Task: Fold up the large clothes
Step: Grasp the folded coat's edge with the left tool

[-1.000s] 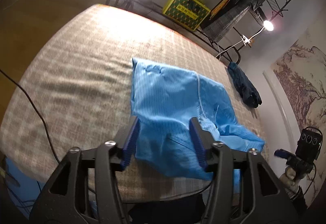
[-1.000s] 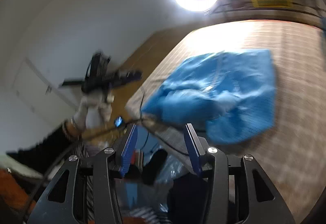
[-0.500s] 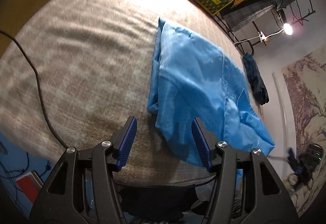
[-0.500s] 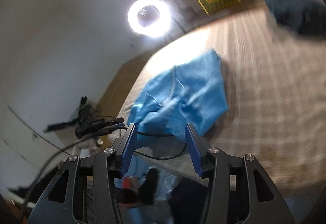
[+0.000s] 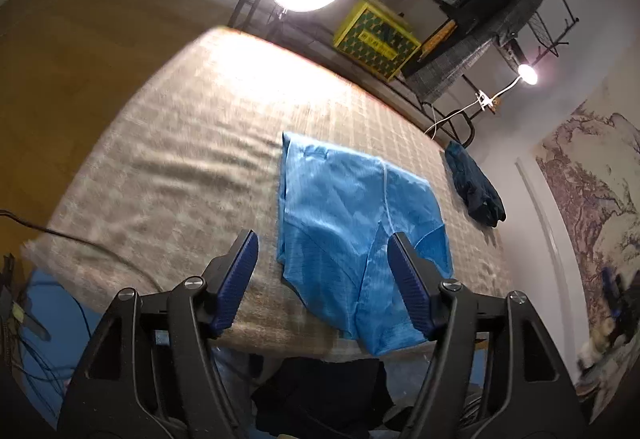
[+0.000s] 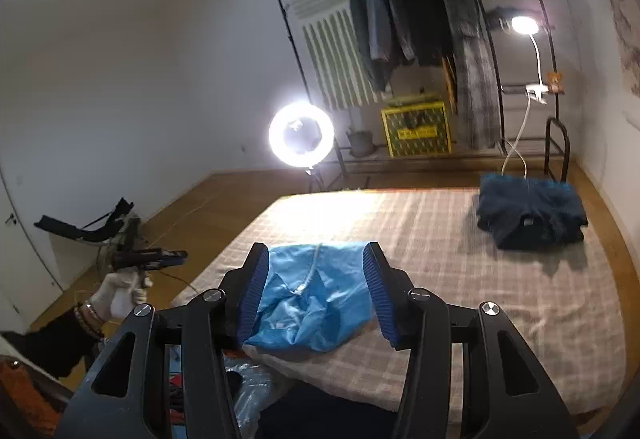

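A light blue garment [image 5: 352,223] lies partly folded on the checked bed cover [image 5: 192,159], its near end hanging a little over the bed's front edge. It also shows in the right wrist view [image 6: 312,299], crumpled at the near edge. My left gripper [image 5: 322,275] is open and empty, held above the garment's near end. My right gripper [image 6: 316,287] is open and empty, held above the garment, apart from it. The left gripper also shows in the right wrist view [image 6: 148,259], held in a white-gloved hand off the bed's left side.
A folded dark blue garment [image 6: 528,215] lies at the bed's far right corner, also in the left wrist view [image 5: 476,191]. A ring light [image 6: 301,135], a yellow crate [image 6: 416,131] and a clothes rack [image 6: 416,7] stand beyond the bed. A black cable [image 5: 80,239] crosses the bed's left edge.
Both grippers have swung and pulled back from the bed; the right view has turned from the wall to face the bed and rack. The blue garment lies still. Both stay open.
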Demonstrator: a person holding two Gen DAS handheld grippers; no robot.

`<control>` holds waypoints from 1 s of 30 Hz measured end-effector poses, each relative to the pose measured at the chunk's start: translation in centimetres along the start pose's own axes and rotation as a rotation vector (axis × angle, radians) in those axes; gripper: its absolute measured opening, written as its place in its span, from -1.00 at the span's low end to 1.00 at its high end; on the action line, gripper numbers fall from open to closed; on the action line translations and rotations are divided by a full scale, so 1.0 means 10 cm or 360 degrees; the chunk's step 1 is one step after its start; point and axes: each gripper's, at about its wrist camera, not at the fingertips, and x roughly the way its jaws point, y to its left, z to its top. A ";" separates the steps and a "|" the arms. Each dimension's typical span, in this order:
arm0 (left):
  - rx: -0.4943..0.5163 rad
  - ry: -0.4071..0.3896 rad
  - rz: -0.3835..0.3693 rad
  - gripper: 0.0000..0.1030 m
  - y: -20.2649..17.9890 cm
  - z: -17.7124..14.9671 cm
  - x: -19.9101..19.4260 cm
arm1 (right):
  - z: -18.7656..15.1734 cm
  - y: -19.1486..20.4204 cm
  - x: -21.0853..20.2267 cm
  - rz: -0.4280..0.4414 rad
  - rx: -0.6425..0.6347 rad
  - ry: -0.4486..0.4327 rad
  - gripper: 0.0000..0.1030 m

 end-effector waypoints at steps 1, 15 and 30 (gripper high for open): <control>-0.0027 0.0026 -0.0006 0.34 0.03 -0.02 0.08 | -0.06 -0.06 0.14 0.0031 0.0048 0.0037 -0.05; -0.0336 0.0354 -0.0062 0.34 0.43 -0.21 1.37 | -1.28 -1.11 2.61 -0.0011 0.0644 0.0737 -0.05; -0.0261 0.0341 -0.0090 -0.89 0.31 -0.10 1.48 | -1.19 -1.06 3.05 0.0190 0.0622 0.0802 -0.94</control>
